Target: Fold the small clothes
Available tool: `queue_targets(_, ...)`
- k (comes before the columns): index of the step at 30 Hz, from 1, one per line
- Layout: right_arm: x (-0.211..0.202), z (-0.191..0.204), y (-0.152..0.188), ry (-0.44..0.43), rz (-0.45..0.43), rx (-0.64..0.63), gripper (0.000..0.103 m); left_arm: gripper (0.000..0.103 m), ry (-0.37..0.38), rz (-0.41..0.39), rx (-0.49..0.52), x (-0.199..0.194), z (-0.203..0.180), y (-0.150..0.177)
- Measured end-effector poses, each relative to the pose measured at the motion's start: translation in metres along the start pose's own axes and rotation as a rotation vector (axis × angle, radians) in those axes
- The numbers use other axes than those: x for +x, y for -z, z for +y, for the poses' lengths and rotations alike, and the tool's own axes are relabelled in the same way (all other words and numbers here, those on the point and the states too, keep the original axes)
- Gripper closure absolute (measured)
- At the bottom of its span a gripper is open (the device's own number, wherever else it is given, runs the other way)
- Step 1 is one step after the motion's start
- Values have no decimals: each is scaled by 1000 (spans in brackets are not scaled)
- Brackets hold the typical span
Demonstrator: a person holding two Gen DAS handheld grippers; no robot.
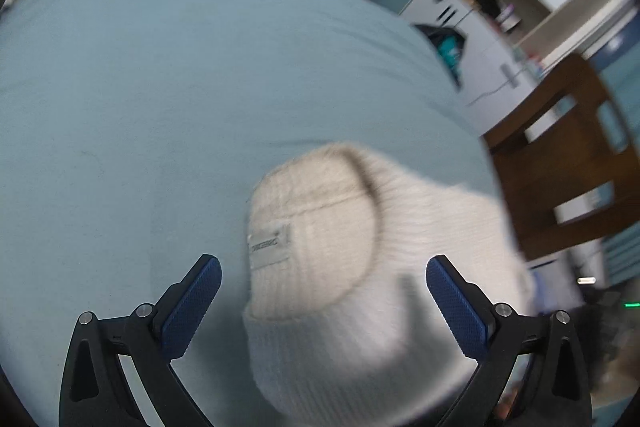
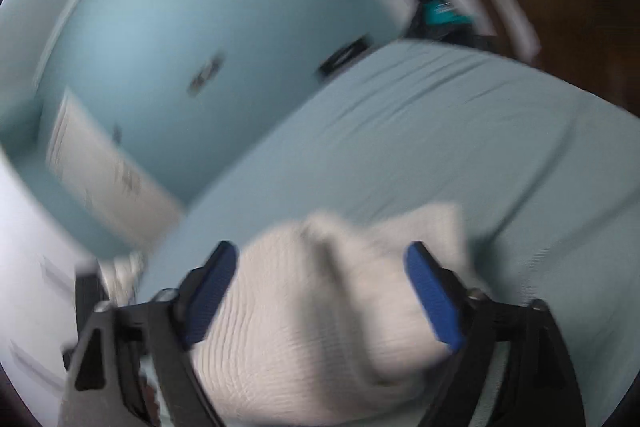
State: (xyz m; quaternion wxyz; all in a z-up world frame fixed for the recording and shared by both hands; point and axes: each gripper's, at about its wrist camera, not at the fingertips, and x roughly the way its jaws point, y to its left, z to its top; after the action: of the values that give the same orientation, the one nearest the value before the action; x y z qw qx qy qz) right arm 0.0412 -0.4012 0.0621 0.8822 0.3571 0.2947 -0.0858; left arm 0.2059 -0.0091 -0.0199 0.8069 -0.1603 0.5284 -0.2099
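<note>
Pale blue bedsheet point(image 1: 160, 87), white knit garment point(image 1: 340, 247), wooden chair point(image 1: 560, 167), both grippers' fingers point(image 1: 192, 307) apparently released.

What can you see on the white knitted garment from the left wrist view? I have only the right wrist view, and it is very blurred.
Observer: The white knitted garment lies on the blue sheet. A grey sewn label shows just inside its curved collar edge. The print on the label is too small to read.
Operator: Thank you. Is the left tool already closed on the cloth?
Observer: No. The left tool is open, with its jaws standing wide and one finger on each side of the garment. It grips nothing.
</note>
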Motion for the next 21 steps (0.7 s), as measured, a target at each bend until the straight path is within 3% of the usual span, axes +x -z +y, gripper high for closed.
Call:
queue_targets(3, 6, -30, -7, 90, 54, 119, 5, 0, 65, 18, -13, -16, 12, -7)
queue_targets(7, 45, -71, 8, 55, 275, 369, 5, 0, 172, 137, -72, -2, 39, -8)
queue_targets(10, 70, -87, 27, -30, 385, 535, 1, 0, 171, 238, -140, 26, 58, -2)
queue_targets(12, 89, -88, 36, -32, 447, 569, 1, 0, 176, 320, -169, 51, 66, 9)
queue_targets(17, 118, -87, 55, -130, 478, 670, 1, 0, 355, 354, -339, 81, 86, 20)
queue_targets(19, 135, -82, 59, -213, 542, 678, 1, 0, 372, 350, -356, 88, 85, 24)
queue_targets(21, 147, -71, 61, -233, 591, 665, 1, 0, 382, 323, -339, 89, 79, 24)
